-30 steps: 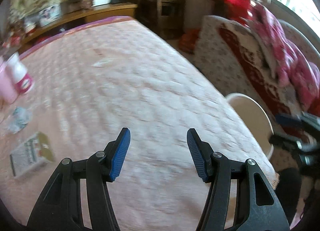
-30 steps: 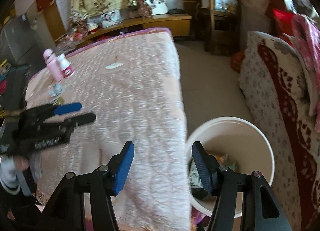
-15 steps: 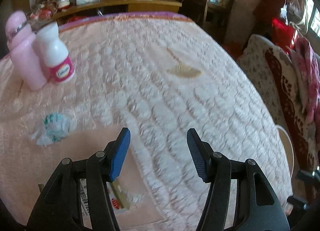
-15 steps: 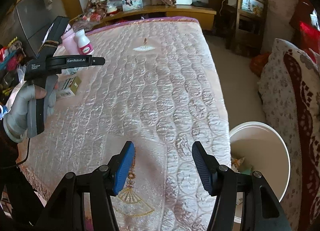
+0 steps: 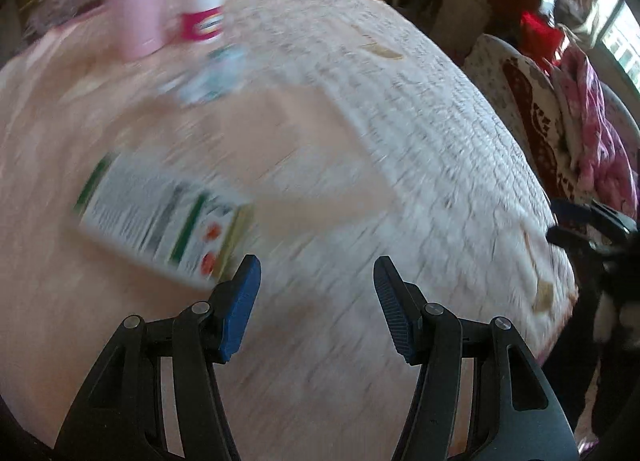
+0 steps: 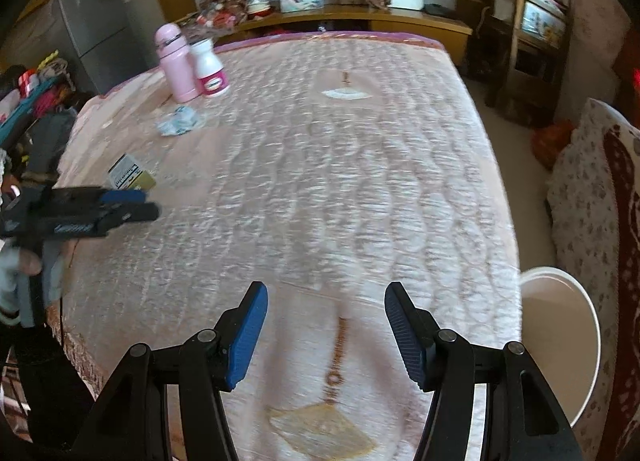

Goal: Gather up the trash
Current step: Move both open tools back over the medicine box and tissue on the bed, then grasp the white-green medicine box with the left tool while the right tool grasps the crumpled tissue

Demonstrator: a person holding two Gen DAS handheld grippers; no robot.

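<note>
The left tool (image 5: 316,301) hung over the bed (image 6: 360,181) with its jaws spread and nothing between them, and the small printed carton (image 5: 160,217) lay flat on the quilt just ahead of its left finger. The right tool (image 6: 326,331) was likewise spread and empty, nearer the bed's foot, beside the white bin (image 6: 560,341) on the floor. A crumpled wrapper (image 6: 178,121) lay further up, just in front of a pink flask (image 6: 176,61) and a white bottle (image 6: 210,69). The carton looked like the left tool's next pick. To take it cleanly, the jaws would best straddle its narrow width, come down square to the quilt, and close gently, since thin card crushes and soft bedding gives under pressure.
</note>
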